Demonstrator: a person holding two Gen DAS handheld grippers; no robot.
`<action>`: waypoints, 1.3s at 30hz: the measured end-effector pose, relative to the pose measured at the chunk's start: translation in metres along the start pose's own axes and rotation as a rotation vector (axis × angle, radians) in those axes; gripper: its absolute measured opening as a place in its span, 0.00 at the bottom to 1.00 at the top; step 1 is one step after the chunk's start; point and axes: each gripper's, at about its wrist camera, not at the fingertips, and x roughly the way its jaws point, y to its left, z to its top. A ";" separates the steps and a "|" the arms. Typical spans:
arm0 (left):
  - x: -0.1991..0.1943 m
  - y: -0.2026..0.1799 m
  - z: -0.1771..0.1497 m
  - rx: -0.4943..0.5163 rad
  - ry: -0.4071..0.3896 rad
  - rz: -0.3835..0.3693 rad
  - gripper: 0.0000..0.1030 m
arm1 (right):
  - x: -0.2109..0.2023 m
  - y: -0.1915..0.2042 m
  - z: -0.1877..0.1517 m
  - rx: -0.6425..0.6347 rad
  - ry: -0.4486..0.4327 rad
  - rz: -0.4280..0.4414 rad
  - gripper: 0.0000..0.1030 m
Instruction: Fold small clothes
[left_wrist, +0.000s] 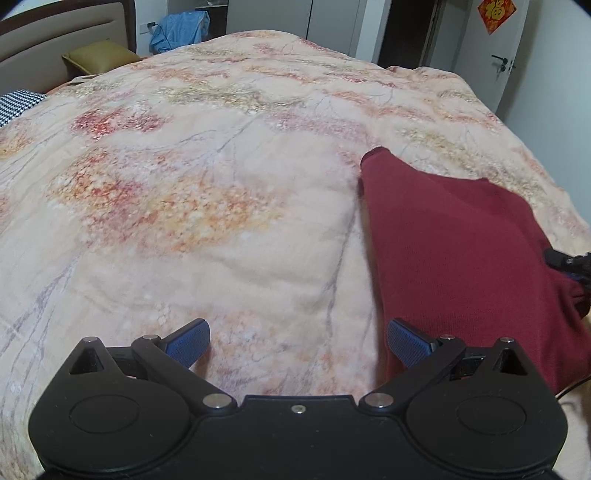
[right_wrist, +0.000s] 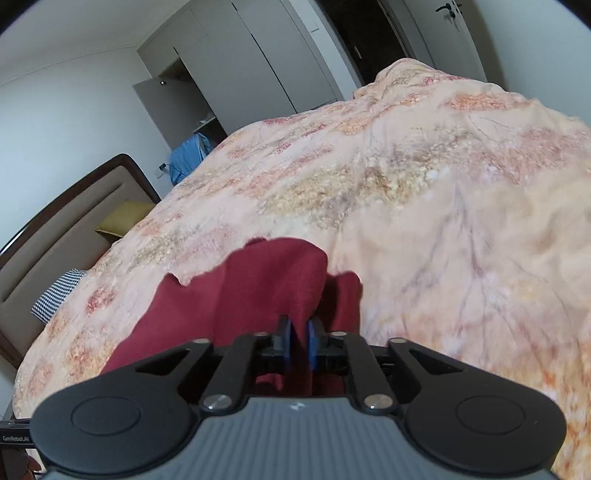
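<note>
A dark red garment (left_wrist: 454, 251) is spread over the floral quilt (left_wrist: 221, 184) of the bed, presumably so that it can be folded on a broad, soft surface. A bunched edge of it is pinched between the nearly closed pads of the right claw (right_wrist: 299, 345), and the cloth is drawn up into a ridge there, which suggests a lift or a fold is being prepared. The left claw (left_wrist: 298, 345) is held spread wide with nothing between its pads, low over the quilt; the garment's near edge lies just beside its right-hand pad (left_wrist: 408, 343), probably the next place to be gripped.
</note>
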 end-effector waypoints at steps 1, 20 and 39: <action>0.000 0.001 -0.002 0.000 0.003 0.001 0.99 | -0.006 0.001 -0.001 -0.007 -0.017 -0.012 0.33; -0.022 0.000 0.000 -0.019 -0.021 -0.043 0.99 | -0.076 0.085 -0.079 -0.273 0.058 0.179 0.13; -0.011 -0.008 0.002 0.038 -0.015 -0.064 0.99 | -0.107 0.045 -0.090 -0.193 -0.045 0.038 0.78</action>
